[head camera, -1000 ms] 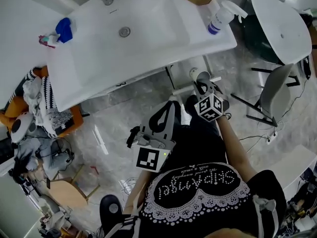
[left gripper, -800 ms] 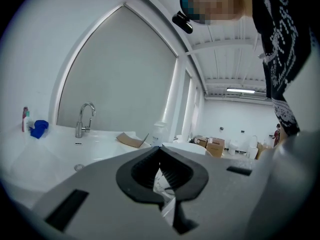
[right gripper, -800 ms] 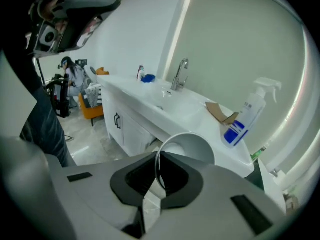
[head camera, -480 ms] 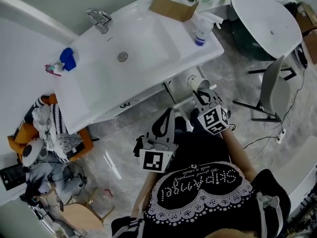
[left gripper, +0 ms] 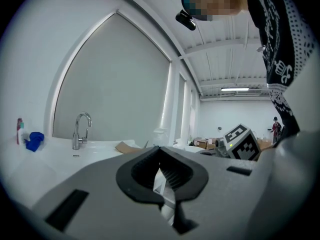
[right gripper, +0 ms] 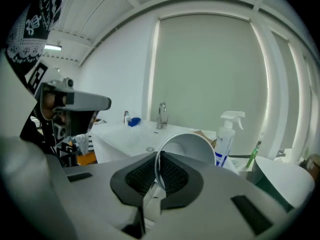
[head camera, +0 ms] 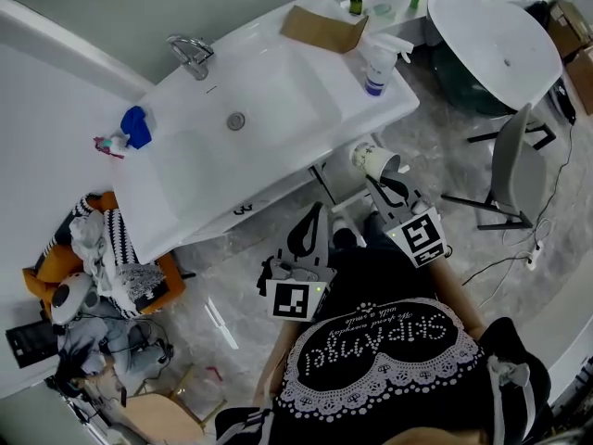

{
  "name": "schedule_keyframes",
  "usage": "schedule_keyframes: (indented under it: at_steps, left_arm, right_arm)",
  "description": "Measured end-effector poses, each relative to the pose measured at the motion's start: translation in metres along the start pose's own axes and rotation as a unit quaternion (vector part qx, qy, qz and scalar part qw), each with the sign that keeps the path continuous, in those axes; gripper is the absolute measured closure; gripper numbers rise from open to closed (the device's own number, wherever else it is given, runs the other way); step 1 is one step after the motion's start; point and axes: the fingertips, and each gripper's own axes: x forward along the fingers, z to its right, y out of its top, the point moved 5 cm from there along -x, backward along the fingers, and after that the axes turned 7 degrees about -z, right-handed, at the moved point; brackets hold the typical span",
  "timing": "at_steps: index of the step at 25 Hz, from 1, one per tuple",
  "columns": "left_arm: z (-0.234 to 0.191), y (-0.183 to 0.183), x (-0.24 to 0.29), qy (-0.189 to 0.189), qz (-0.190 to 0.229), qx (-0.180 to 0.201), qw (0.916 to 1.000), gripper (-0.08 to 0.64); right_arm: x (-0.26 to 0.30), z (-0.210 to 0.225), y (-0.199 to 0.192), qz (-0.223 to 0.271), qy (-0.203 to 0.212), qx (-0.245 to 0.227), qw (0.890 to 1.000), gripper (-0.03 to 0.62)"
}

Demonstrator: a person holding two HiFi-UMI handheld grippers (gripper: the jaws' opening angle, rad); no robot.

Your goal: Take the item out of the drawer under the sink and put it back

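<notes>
My right gripper (head camera: pixel 384 180) is shut on the rim of a white paper cup (head camera: pixel 374 161), which lies tilted with its mouth toward the gripper, just off the front edge of the white sink counter (head camera: pixel 278 146). In the right gripper view the cup (right gripper: pixel 189 147) rises from the pads of that gripper (right gripper: pixel 156 165), its thin rim pinched between them. To the left my left gripper (head camera: pixel 311 217) hangs in front of the white cabinet front (head camera: pixel 264 197) under the sink. Its jaws meet at the tips, with nothing held (left gripper: pixel 160 153). No open drawer shows.
On the counter stand a faucet (head camera: pixel 191 54), a blue item (head camera: pixel 137 126), a cardboard box (head camera: pixel 324 28) and a spray bottle (head camera: pixel 375 63). A round white table (head camera: pixel 491 40) and a chair (head camera: pixel 510 170) stand to the right, a pile of clothes (head camera: pixel 102 248) to the left.
The head view has pulled back and shifted, so the sink sits lower in the picture. Both grippers keep about the same places before the sink, and the cup stays gripped.
</notes>
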Motion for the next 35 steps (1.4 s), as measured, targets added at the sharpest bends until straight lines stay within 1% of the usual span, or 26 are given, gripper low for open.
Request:
schedule_keyframes:
  at_steps: [5,11,17,24,28,32,35]
  left_arm:
    - [-0.008,0.003,0.001,0.006,0.005,0.002,1.0000,0.555]
    - [-0.017,0.005,0.001,0.014,0.010,0.000,0.9998,0.555]
    - [-0.023,0.005,-0.001,0.021,0.009,-0.005,0.9997,0.555]
    - [-0.026,0.004,0.000,0.025,0.010,-0.012,0.9996,0.555]
    - [-0.029,0.003,0.000,0.025,0.006,-0.011,0.9996,0.555]
    - [-0.032,0.003,-0.001,0.027,0.008,-0.013,0.9995,0.555]
    - [-0.033,0.002,-0.002,0.031,0.007,-0.016,0.9994,0.555]
  right_arm:
    - [-0.008,0.000,0.019,0.048,0.010,0.033,0.998,0.568]
    - [-0.018,-0.001,0.035,0.096,0.022,0.064,0.993,0.568]
    - [-0.025,0.000,0.044,0.113,0.026,0.066,0.991,0.566]
    - [-0.026,-0.002,0.045,0.112,0.028,0.064,0.991,0.566]
    - [-0.028,-0.004,0.047,0.116,0.028,0.076,0.990,0.566]
    - [-0.030,-0.004,0.046,0.119,0.017,0.077,0.990,0.566]
    - [-0.033,-0.005,0.049,0.127,0.017,0.078,0.989,0.566]
